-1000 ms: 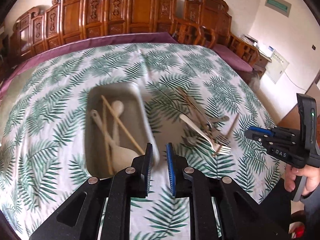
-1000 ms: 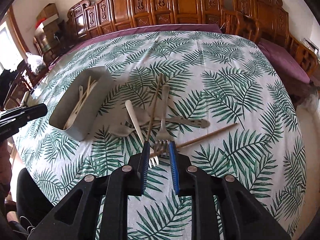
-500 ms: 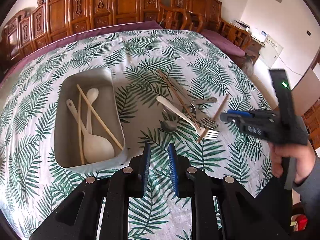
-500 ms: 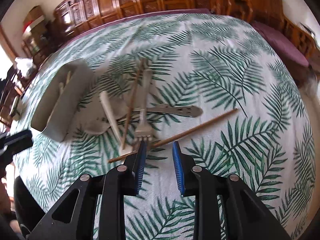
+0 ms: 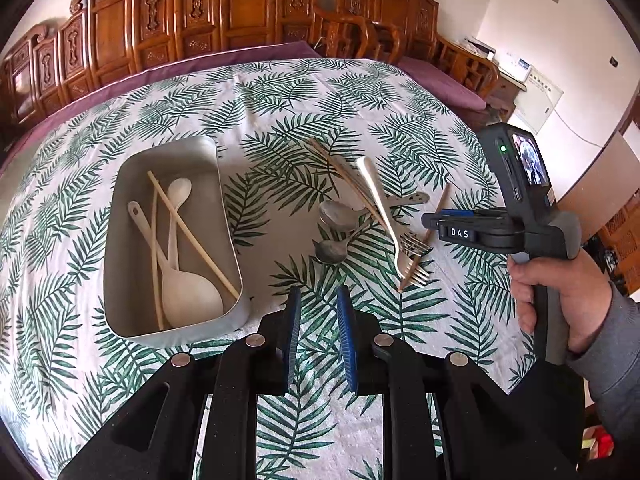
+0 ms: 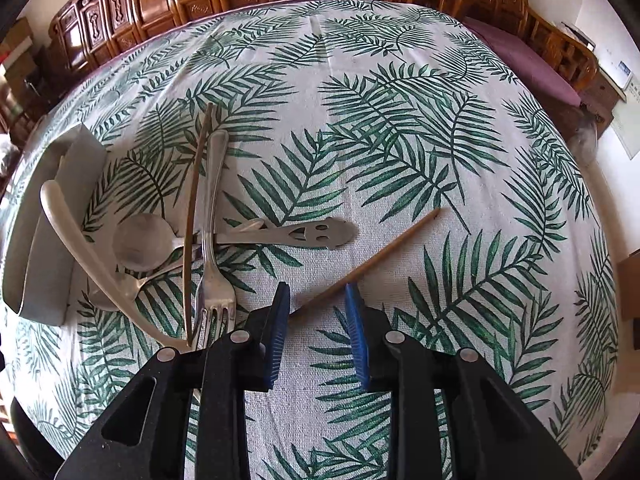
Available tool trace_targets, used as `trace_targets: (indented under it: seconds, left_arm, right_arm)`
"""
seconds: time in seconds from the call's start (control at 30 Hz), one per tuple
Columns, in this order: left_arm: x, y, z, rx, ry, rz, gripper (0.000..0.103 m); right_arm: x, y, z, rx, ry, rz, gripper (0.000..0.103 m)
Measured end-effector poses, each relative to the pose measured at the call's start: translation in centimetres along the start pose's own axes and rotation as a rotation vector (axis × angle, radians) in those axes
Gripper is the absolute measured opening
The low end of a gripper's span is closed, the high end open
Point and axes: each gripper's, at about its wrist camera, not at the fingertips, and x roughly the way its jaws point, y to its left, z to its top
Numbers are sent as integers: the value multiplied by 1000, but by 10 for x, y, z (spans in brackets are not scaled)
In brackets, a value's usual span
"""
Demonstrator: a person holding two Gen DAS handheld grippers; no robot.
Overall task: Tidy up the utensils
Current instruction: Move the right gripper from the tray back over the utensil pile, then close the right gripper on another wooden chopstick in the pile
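Right gripper (image 6: 318, 306) tipped steeply down over the tablecloth (image 6: 400, 168), jaws just narrowing, straddling a chopstick (image 6: 384, 254) without pinching it. Left gripper (image 5: 318, 320) angled down, narrow and empty, near the tray (image 5: 128, 248). Forks and spoons (image 6: 212, 240) heaped just left.

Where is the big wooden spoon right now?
In the left wrist view, the big wooden spoon lies inside the metal tray on the left, beside a smaller spoon and chopsticks.

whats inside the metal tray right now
In the tray: a big wooden spoon, a smaller wooden spoon and two chopsticks. The spoons and sticks overlap, so anything beneath them is hidden.
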Motion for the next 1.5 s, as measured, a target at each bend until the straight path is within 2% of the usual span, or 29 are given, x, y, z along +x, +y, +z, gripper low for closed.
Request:
trace_targets:
  seconds: [0.07,0.13,0.27,0.47,0.53,0.67,0.97,1.3,1.5]
  left_arm:
    - [2,-1,0,3,3,2,17]
    - [4,-3,1,4,5,-1,17]
    - [12,-9,3,3,16,-11,17]
    - [29,-21,9,6,33,-22,18]
    - [37,-25,10,-8,40,-34,24]
    - [53,-35,14,-26,56,-55,25]
    - [91,-55,28,-66,87,-61,29]
    - [121,-69,27,-11,130,-2,29]
    - [123,-77,20,42,105,48,30]
  right_arm:
    - [0,-4,0,2,6,-2,23]
    - [-2,-8,0,4,10,-5,13]
    - [-5,-19,-1,11,16,20,6]
    - [-19,-31,-12,8,-13,68,6]
    - [-24,-35,-18,3,-18,76,6]
    - [-30,-39,-28,-26,-26,99,6]
    - [-24,-41,-44,-61,-23,140,6]
    - [-25,-46,-49,-50,-54,177,6]
    - [-26,-48,-49,-45,-59,191,6]
